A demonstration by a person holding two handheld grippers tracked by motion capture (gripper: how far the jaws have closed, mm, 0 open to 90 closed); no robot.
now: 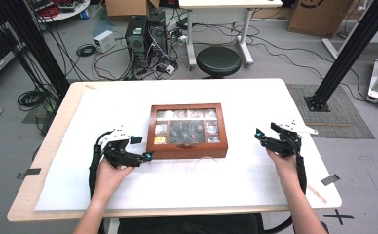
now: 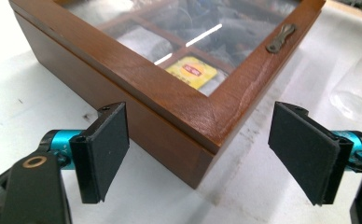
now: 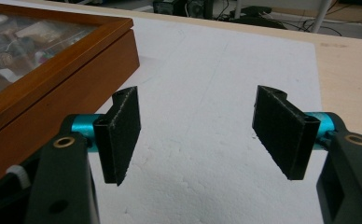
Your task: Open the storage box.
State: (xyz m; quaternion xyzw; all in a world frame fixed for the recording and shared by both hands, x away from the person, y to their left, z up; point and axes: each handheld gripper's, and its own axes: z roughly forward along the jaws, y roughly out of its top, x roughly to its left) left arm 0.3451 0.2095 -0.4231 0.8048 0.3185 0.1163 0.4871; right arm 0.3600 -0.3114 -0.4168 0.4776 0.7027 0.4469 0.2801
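Note:
A brown wooden box (image 1: 187,130) with a glass window lid lies shut at the middle of the table; small packets show through the glass, among them a yellow tea bag (image 2: 191,71). A metal latch (image 2: 280,38) sits on its front edge. My left gripper (image 1: 143,147) is open at the box's front left corner, and that corner (image 2: 188,140) juts between the two pads without touching them. My right gripper (image 1: 267,132) is open to the right of the box (image 3: 53,79), apart from it. Only the white sheet shows between its pads (image 3: 123,135).
A white foam sheet (image 1: 255,175) covers most of the tabletop. A clear plastic piece (image 2: 354,100) lies on it just in front of the box. Beyond the table's far edge are a black stool (image 1: 218,61), computer towers (image 1: 145,34) and cables.

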